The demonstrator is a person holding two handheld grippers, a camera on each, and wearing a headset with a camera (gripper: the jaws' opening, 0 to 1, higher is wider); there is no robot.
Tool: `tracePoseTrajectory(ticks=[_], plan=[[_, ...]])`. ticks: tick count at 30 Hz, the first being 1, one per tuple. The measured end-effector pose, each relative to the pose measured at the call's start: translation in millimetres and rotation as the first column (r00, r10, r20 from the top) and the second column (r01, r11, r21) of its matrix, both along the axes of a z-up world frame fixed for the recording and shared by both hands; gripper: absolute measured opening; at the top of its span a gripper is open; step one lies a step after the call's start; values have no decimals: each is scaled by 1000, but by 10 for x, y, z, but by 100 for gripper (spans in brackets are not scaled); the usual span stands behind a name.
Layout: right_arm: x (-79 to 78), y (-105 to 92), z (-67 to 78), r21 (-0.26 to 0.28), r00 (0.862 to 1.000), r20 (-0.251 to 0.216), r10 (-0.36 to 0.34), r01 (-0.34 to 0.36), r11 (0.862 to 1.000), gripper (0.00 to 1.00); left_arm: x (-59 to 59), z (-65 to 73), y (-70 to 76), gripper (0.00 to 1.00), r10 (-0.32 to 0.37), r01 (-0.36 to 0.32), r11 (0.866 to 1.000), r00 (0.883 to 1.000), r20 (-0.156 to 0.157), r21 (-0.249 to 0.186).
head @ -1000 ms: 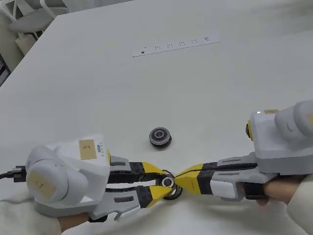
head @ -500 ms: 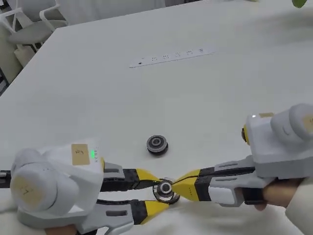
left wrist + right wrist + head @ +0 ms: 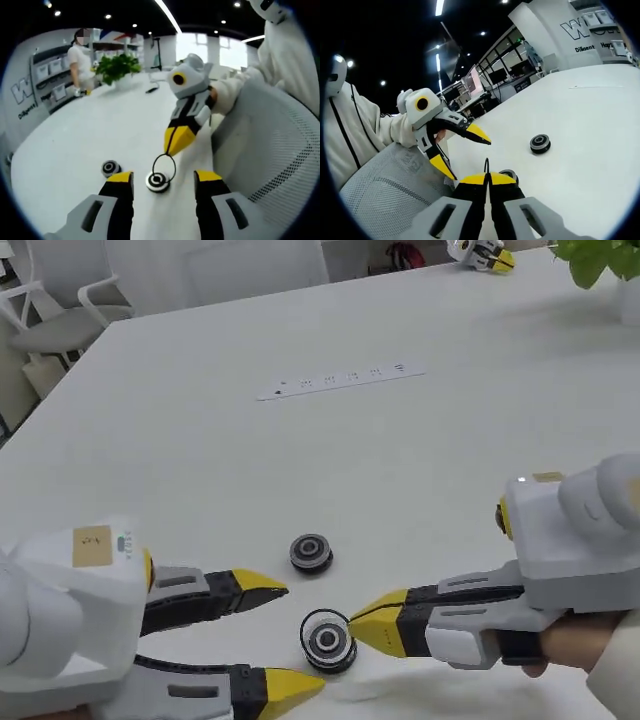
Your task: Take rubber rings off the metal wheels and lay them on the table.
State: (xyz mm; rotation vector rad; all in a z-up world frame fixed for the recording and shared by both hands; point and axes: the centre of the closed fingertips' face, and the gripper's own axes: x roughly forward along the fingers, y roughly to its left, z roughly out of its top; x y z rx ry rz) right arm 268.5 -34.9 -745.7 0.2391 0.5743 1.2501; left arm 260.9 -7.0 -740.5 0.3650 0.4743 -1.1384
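Head view: The left gripper (image 3: pixel 292 637) lies at the lower left of the white table (image 3: pixel 200 440). Its jaws are spread apart and hold nothing. The right gripper (image 3: pixel 353 620) enters from the right. Its yellow tips are pressed together on a thin black rubber ring (image 3: pixel 322 624). The ring's loop overlaps the top of a metal wheel (image 3: pixel 329 644), which lies flat on the table between the two grippers. A second wheel (image 3: pixel 311 552) lies flat just beyond it, apart from both grippers. A white power strip (image 3: pixel 340 380) lies farther back on the table.

Left gripper view: The gripper's own two jaws stand wide apart, one on each side of the near wheel without touching it. The right gripper's tip pinches the top of the ring. The ring hangs as an open loop, and its lower edge meets the wheel; whether it is fully free of the wheel cannot be determined. The second wheel lies to the left. A green plant (image 3: pixel 117 67) stands at the far end of the table.

Right gripper view: The gripper's own jaws are closed on the ring, which appears edge-on as a thin dark line above the tips. The near wheel is partly hidden behind the jaws. The left gripper faces in with its jaws parted.
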Motion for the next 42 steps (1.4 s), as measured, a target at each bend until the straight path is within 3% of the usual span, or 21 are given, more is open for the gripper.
tracePoseTrajectory(ticks=[5,10,14,16,20,25,35,42], plan=[[-13,-24,116,4,1000,14,-6,6,1000,0,46,153,23,59,26,-26,999,1000,15,-36],[-56,-15,254,6,999,35,6,-6,1000,0,53,338,103,61,25,-24,998,999,26,-61],[-101,-21,339,4,999,50,14,-14,1000,0,46,444,252,70,35,-33,999,999,40,-43],[-122,-29,395,3,998,61,17,-17,1000,0,35,524,327,75,42,-39,998,997,65,-50],[-138,-45,496,12,997,71,13,-14,1000,0,6,630,475,78,68,-63,996,995,80,-62],[-127,-78,561,13,997,72,-5,4,1000,0,-10,613,737,90,107,-106,994,991,78,-15],[-156,-85,670,0,996,88,-16,16,1000,0,-42,627,1269,95,245,-242,969,966,83,-36],[-180,-63,742,-14,994,106,-14,15,1000,0,-128,509,1428,100,305,-302,952,951,57,-55]])
